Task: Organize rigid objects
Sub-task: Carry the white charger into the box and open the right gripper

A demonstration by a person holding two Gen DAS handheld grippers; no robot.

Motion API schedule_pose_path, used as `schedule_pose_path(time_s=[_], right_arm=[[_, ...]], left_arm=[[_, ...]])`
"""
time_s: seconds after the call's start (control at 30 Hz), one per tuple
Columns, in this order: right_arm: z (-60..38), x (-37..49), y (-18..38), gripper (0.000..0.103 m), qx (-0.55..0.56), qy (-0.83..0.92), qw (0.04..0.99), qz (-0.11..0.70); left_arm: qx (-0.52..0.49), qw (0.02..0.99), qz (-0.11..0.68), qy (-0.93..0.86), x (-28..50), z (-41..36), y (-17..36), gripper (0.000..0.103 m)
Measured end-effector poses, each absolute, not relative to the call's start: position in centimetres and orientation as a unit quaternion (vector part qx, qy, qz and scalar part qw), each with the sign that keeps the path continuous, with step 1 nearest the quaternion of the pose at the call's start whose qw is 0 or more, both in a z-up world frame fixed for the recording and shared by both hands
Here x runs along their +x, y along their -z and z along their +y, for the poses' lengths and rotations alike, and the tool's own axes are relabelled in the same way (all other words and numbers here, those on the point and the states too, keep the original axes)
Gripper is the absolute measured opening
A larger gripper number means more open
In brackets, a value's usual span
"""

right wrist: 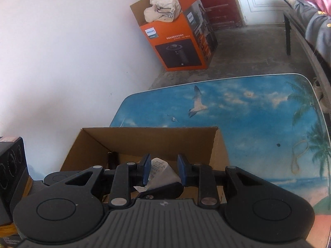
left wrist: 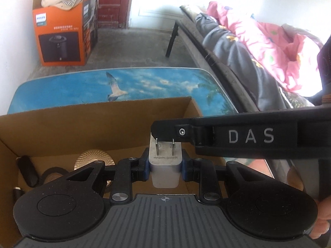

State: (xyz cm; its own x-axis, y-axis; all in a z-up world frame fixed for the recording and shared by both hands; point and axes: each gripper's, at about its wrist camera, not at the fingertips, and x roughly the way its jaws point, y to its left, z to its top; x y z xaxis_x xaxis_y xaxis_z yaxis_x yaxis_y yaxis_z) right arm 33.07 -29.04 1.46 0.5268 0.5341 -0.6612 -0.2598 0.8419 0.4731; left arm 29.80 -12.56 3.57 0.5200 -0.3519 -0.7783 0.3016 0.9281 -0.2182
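Charger (left wrist: 164, 163) (reads "SuperCharge") | left claw (left wrist: 164, 168) grips it | right claw (right wrist: 163, 170): cannot tell

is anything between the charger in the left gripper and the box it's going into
Nothing blocks the drop: the charger hangs over the open cardboard box, bare floor beneath it. The right gripper's finger reaches in from the right, by its prongs.

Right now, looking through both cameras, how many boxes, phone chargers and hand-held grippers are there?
Boxes: 2, the brown cardboard box on the table and the orange box on the floor
Chargers: 1, the white charger
Grippers: 2, the left gripper clamping the charger, and the right gripper
Total: 5
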Motion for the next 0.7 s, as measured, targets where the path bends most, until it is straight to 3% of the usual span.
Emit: schedule_pose_path(time_s=[0.7], right_arm=[[-28.9, 35.4, -0.7, 0.029, 0.119, -0.239, 0.868, 0.418]], left_arm=[[-0.094, 0.852, 0.495, 0.144, 33.1, -13.8, -1.5, 0.027]])
